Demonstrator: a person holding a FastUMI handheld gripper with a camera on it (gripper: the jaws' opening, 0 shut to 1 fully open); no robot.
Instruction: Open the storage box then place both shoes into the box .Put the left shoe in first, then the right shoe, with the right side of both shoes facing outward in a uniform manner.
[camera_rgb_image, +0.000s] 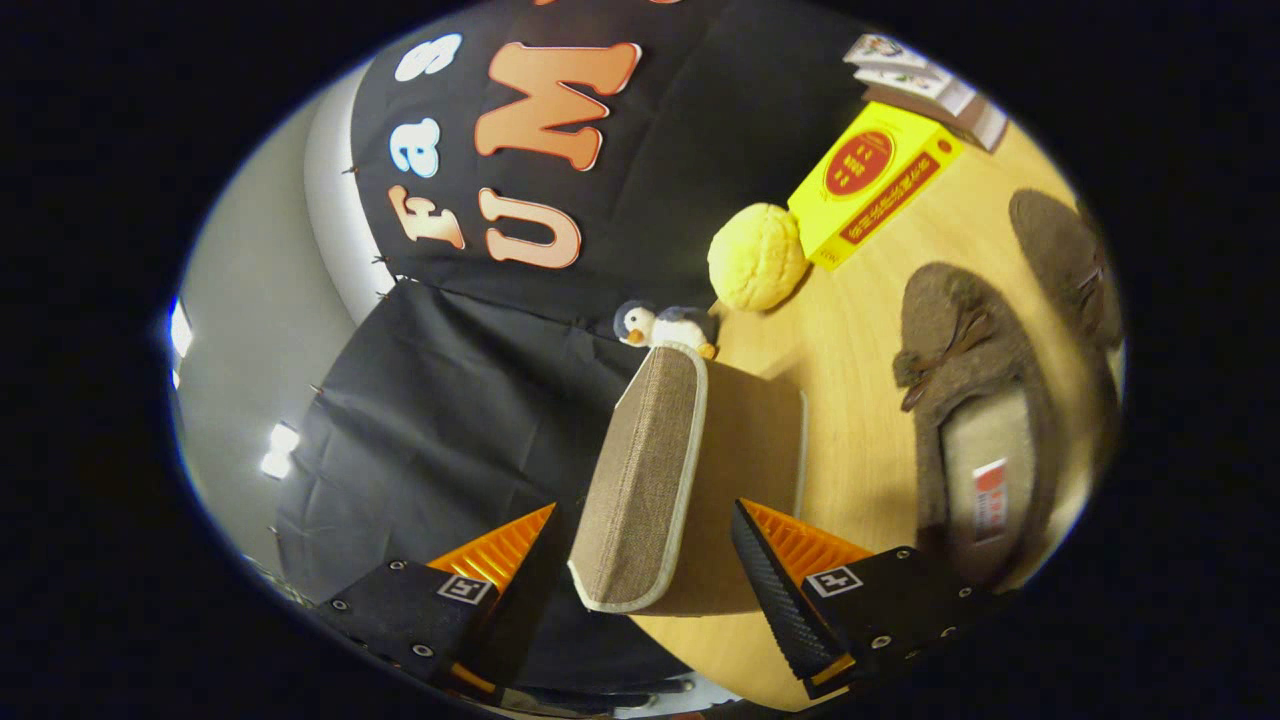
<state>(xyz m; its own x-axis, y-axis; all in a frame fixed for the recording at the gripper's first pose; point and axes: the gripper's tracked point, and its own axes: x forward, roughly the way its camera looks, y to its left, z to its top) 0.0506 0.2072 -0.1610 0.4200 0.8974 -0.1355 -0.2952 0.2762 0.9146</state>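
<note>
On the table (860, 330), two shoes (975, 420) (1070, 265) lie side by side to the right of the box, well apart from it. Far beyond them sit a yellow carton (870, 180), a yellow ball (757, 257) touching its near corner, and some cards (925, 85). A toy penguin (665, 327) stands just behind the box. The gripper (640, 560) is wide apart, its fingers either side of the raised box lid (645, 480); whether either touches it is unclear.
</note>
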